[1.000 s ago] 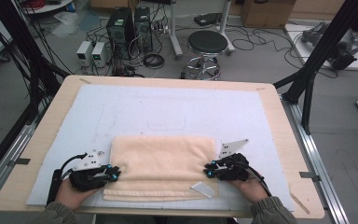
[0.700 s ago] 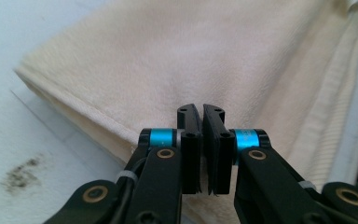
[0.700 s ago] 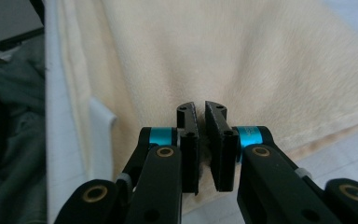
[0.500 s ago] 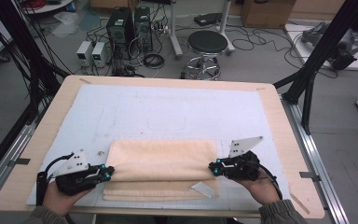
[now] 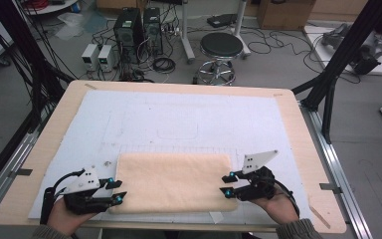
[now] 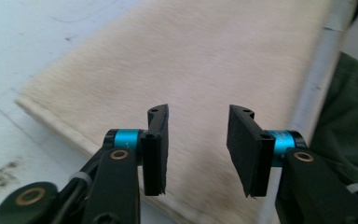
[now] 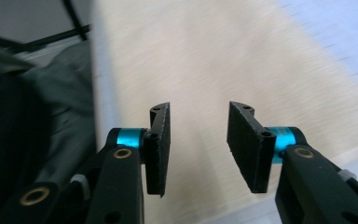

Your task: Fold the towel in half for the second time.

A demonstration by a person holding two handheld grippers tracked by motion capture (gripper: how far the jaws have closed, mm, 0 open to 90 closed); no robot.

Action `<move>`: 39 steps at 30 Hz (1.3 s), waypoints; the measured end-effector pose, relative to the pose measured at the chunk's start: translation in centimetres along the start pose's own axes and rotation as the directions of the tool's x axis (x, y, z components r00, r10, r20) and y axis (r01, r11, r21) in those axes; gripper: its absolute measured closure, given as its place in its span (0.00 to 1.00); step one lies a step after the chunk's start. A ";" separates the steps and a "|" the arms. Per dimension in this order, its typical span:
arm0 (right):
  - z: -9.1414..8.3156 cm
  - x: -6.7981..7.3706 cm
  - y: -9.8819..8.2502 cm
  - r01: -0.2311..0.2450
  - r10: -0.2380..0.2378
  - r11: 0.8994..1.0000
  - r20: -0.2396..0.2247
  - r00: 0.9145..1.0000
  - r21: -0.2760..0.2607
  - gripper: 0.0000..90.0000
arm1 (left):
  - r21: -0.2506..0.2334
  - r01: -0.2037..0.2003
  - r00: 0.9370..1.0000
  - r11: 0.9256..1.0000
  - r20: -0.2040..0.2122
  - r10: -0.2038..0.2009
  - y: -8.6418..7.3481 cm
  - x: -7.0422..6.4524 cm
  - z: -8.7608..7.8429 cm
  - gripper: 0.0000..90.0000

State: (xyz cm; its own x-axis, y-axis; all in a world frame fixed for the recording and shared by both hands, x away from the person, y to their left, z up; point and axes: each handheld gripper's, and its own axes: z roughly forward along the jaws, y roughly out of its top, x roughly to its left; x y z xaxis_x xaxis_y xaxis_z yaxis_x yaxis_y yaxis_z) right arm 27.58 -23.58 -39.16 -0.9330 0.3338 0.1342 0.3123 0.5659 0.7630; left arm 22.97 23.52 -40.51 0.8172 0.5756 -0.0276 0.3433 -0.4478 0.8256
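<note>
The cream-coloured folded terry towel [image 5: 174, 181] lies flat at the near edge of the white-topped wooden desk [image 5: 189, 117], its fold apparently just laid. The left gripper [image 5: 117, 190] and right gripper [image 5: 227, 185], fingers just parted and empty, hover at its ends; next probably comes regripping an end for another fold.

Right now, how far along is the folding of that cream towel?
The towel already lies flat as a neat folded rectangle near the table's front edge. The left tongs and right tongs sit at its two short ends; their jaws have just been opening, with nothing pinched between them, so this fold looks released. What may remain is another fold or moving it aside; I cannot tell which.
</note>
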 end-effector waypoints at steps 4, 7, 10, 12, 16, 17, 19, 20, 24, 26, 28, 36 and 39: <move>0.1 -2.0 0.6 -0.030 0.033 0.999 0.078 0.996 -0.044 0.59 | -0.031 0.036 0.997 0.999 -0.070 -0.038 0.5 1.8 0.8 0.58; 0.1 -3.0 1.0 -0.039 0.046 0.997 0.118 0.992 -0.061 0.55 | -0.059 0.057 0.991 0.997 -0.116 -0.063 0.9 2.7 1.3 0.52; 0.3 -3.9 1.3 -0.043 0.053 0.997 0.152 0.987 -0.070 0.54 | -0.071 0.068 0.988 0.995 -0.132 -0.077 1.3 3.4 1.9 0.49; 0.6 -4.5 1.5 -0.047 0.059 0.996 0.167 0.984 -0.075 0.52 | -0.070 0.074 0.986 0.995 -0.143 -0.084 1.5 4.0 2.4 0.48; 1.9 -5.9 1.5 -0.077 0.088 0.995 0.177 0.980 -0.067 0.46 | -0.061 0.110 0.978 0.992 -0.172 -0.119 1.6 5.2 3.6 0.43; 2.2 -6.2 1.4 -0.087 0.097 0.995 0.185 0.978 -0.058 0.46 | -0.057 0.122 0.974 0.991 -0.185 -0.130 1.5 5.5 3.8 0.42; 2.9 -6.8 1.2 -0.106 0.111 0.994 0.180 0.978 -0.035 0.45 | -0.038 0.147 0.966 0.988 -0.211 -0.152 1.4 6.1 4.2 0.38; 3.2 -6.9 1.1 -0.108 0.110 0.994 0.188 0.976 -0.021 0.45 | -0.037 0.159 0.963 0.987 -0.215 -0.163 1.3 6.4 4.4 0.36; 3.8 -7.3 0.5 -0.126 0.125 0.992 0.188 0.974 -0.008 0.43 | -0.010 0.181 0.965 0.983 -0.193 -0.180 1.0 7.0 5.2 0.37; 4.1 -7.5 0.2 -0.133 0.130 0.991 0.190 0.973 -0.002 0.43 | 0.001 0.188 0.967 0.982 -0.173 -0.185 0.9 7.0 5.6 0.40; 4.3 -7.6 0.0 -0.143 0.139 0.990 0.189 0.972 0.009 0.43 | 0.032 0.184 0.971 0.982 -0.161 -0.177 0.8 7.1 6.0 0.42; 4.9 -7.7 -0.3 -0.146 0.139 0.988 0.151 0.979 0.040 0.55 | 0.044 0.222 0.968 0.974 -0.132 -0.215 0.4 7.3 6.4 0.54; 4.8 -7.5 -0.4 -0.139 0.131 0.989 0.143 0.981 0.046 0.65 | 0.036 0.223 0.969 0.974 -0.116 -0.217 0.3 7.1 6.4 0.63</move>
State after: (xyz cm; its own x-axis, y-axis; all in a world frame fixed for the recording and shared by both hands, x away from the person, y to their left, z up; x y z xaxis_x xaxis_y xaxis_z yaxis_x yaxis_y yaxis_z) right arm 35.33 -22.65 -43.49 -0.8489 0.5095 0.1410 0.4464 0.5480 0.7074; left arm 31.86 23.13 -44.06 0.6638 0.7345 -0.1407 0.5329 -0.3326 0.7781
